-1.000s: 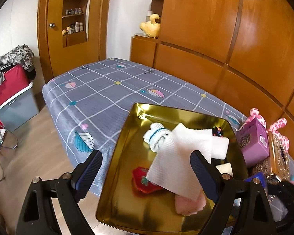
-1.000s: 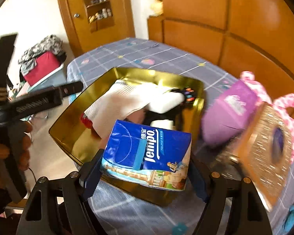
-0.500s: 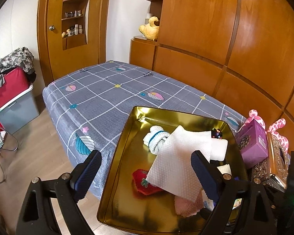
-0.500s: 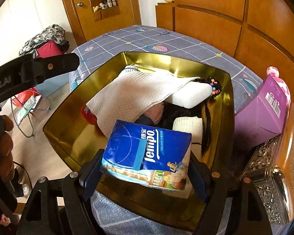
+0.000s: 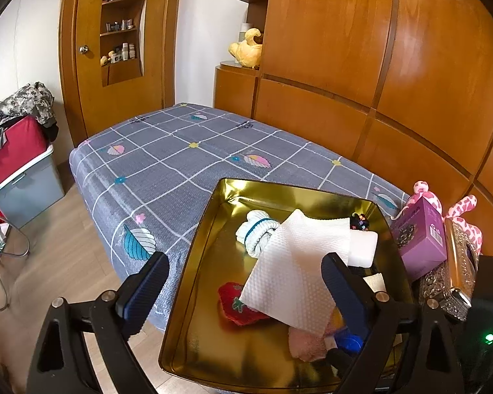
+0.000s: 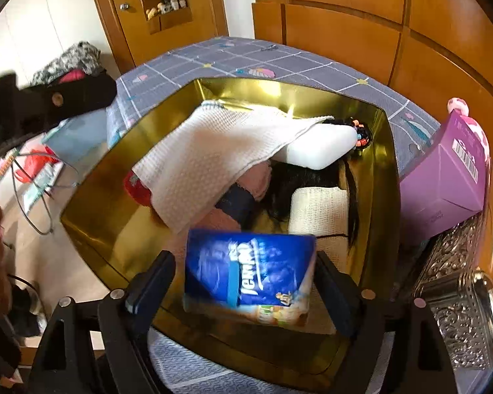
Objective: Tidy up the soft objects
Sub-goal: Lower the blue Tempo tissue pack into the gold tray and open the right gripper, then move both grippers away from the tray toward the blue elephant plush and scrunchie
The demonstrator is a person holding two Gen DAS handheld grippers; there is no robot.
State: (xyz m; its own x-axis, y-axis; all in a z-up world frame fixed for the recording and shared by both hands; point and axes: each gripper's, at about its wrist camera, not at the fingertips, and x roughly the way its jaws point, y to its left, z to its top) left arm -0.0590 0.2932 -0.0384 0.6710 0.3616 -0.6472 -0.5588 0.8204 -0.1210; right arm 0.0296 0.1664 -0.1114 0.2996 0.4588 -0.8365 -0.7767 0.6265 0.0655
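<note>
Mid-release, by the look of it: right gripper (image 6: 243,282) at the lower centre of its own view, jaws opening, a blurred blue soft tissue pack (image 6: 249,275) between them with a gap showing at the left pad, apparently dropping into the near end of the shallow gold metal tray (image 6: 92,229). Next move, as a judgement: back the right gripper up and clear of the tray rim, then look for any soft thing not yet in. Left gripper (image 5: 243,292) low in its view, spread wide with nothing between the pads, over the tray's near left part. Counted inside the tray: one white waffle-weave cloth (image 5: 295,262), one white-and-teal rolled sock (image 5: 256,233), one red strawberry-print pouch (image 5: 236,302), one white foam block (image 6: 322,147), one pink fuzzy cloth (image 5: 305,344), one cream rolled bandage (image 6: 318,216), one dark hair bundle (image 6: 299,184). Outside, at right: one purple cardboard box (image 5: 424,239).
</note>
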